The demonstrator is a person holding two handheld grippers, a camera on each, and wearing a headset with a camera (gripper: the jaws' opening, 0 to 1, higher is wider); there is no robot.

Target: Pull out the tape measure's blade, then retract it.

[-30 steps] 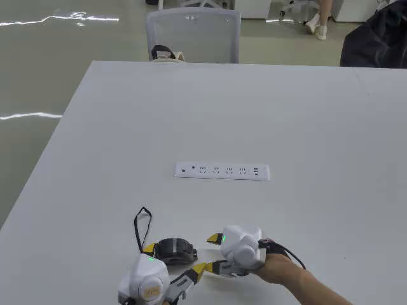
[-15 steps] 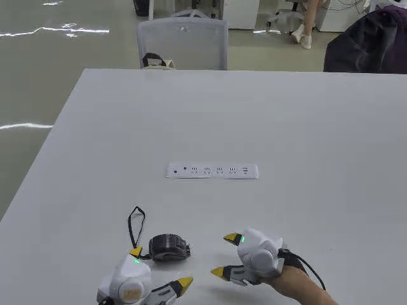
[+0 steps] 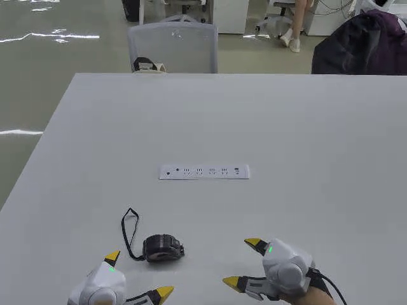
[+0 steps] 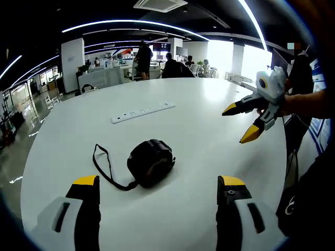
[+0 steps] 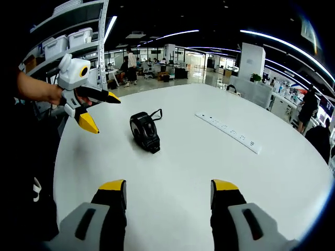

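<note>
— Status of the left hand-held gripper (image 3: 138, 274)?
— Jaws spread wide, holding nothing, low over the table (image 3: 191, 114) at its near edge.
— And the right hand-held gripper (image 3: 241, 262)?
— Likewise spread and empty, yellow tips aimed leftward.
— Where does the tape measure (image 3: 163, 246) sit?
— On the table between the two, nearer the left one, touching neither, blade wound in. In the left gripper view it lies just ahead of the jaws. Its black wrist strap (image 3: 127, 229) loops away to the left.
— Beyond that?
— White power strip (image 3: 204, 172) lies mid-table, well apart from the tape measure. Grey chair (image 3: 172, 47) stands at the far edge.
</note>
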